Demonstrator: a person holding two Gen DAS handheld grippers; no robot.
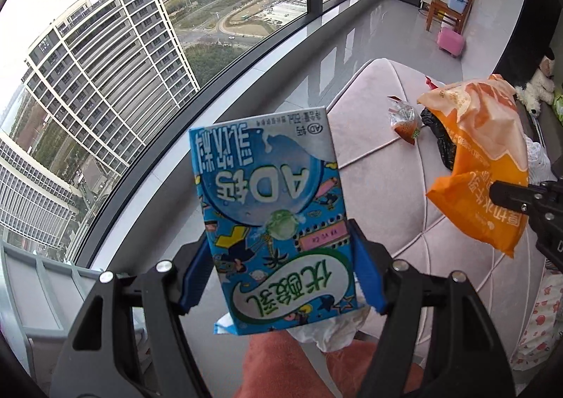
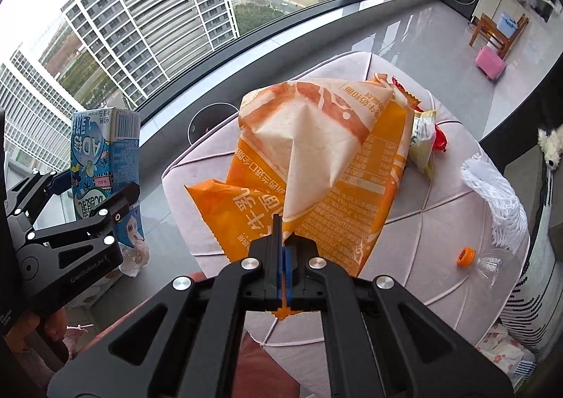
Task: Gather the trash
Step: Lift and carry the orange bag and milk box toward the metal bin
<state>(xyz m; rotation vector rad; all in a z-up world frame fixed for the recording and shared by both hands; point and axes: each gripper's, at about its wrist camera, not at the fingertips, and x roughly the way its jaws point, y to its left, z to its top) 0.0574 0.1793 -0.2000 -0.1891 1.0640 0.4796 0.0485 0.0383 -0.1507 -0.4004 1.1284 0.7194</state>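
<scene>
From my right wrist camera: my right gripper [image 2: 281, 239] is pinched tight on the edge of a crumpled orange food wrapper [image 2: 316, 158], which it holds up above a pale pink quilted ottoman [image 2: 440, 208]. At left, my left gripper [image 2: 95, 194] clamps a blue milk carton [image 2: 102, 151] upright, with a wad of crumpled white plastic [image 2: 135, 257] below it. On the ottoman lie a yellow snack packet [image 2: 422, 141], a red wrapper [image 2: 440, 143], a white foam net [image 2: 499, 201], an orange bottle cap [image 2: 466, 254] and, just beside it, a clear plastic bottle [image 2: 498, 266]. Tall windows [image 2: 246, 11] overlook apartment towers.
</scene>
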